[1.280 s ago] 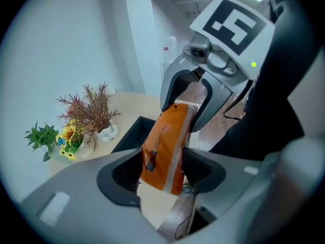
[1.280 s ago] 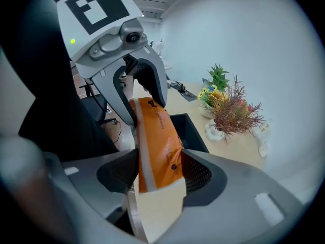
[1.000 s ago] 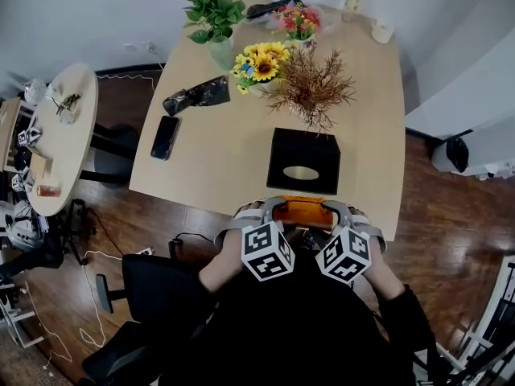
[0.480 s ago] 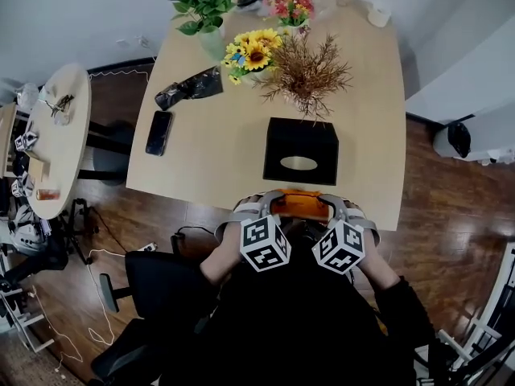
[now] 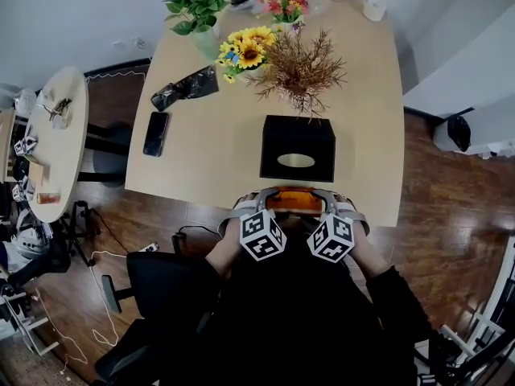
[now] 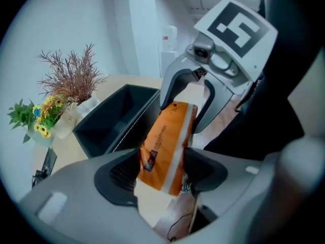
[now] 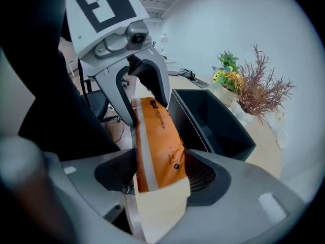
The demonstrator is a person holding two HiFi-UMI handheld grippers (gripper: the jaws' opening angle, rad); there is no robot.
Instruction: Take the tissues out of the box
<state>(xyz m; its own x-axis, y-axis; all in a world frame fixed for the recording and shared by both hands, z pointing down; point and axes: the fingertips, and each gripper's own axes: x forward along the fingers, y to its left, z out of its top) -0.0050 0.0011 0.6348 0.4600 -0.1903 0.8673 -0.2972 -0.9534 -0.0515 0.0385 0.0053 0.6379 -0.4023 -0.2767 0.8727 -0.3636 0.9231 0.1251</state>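
The orange tissue pack [image 5: 294, 203] hangs at six o'clock from the black box [image 5: 298, 147], gripped endwise by the left gripper [image 6: 162, 172] and right gripper [image 7: 160, 174]. Both sets of jaws are opening but seemingly still touch it. Its dark print is too blurred to read.

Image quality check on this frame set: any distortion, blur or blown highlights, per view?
Head view: sharp and evenly lit, with mild wide-angle bending toward the edges. The black box shows little detail. Left gripper view: fisheye with black corners, and the print on the orange tissue pack is soft. Right gripper view: same vignette, and the wall is washed out.
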